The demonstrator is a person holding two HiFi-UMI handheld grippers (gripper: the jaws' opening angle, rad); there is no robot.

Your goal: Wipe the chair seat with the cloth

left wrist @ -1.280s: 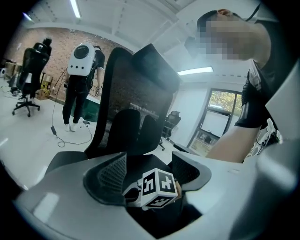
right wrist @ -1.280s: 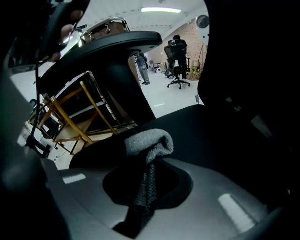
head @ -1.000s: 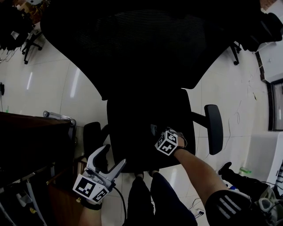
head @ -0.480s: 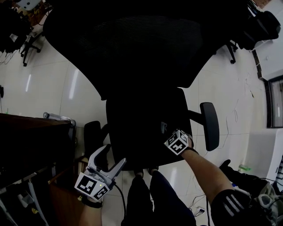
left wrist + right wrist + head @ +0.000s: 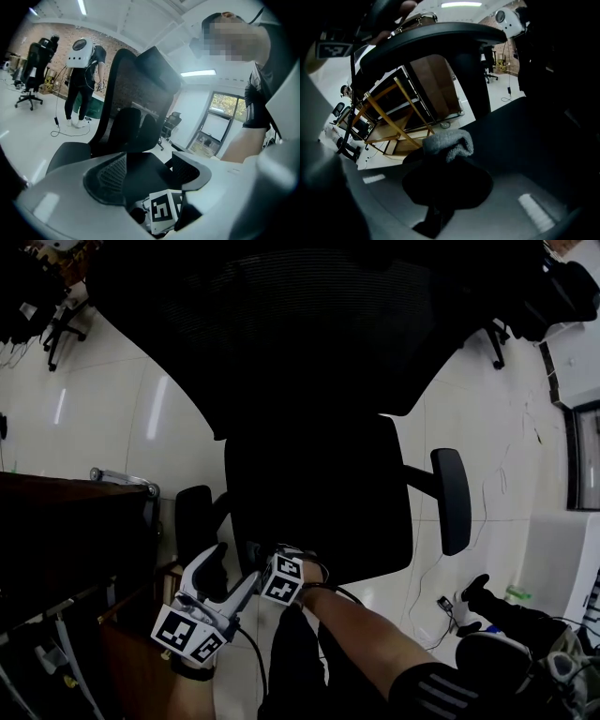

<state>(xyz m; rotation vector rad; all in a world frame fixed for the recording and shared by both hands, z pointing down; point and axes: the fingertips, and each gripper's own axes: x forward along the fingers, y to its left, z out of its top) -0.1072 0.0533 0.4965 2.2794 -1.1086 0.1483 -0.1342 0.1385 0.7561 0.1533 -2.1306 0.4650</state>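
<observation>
While right tool clamps cloth on seat, left tool gapes.

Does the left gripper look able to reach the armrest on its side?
Probably yes: the left gripper, open and empty, sits just short of that armrest with nothing between; the right gripper holds the cloth beside it.

Dim head view, chair seat near black; fisheye edges bend (ceiling strips glare).

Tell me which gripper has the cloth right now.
The right gripper, shut on the grey cloth at the chair seat's front edge. The left gripper has its jaws apart and holds nothing.
</observation>
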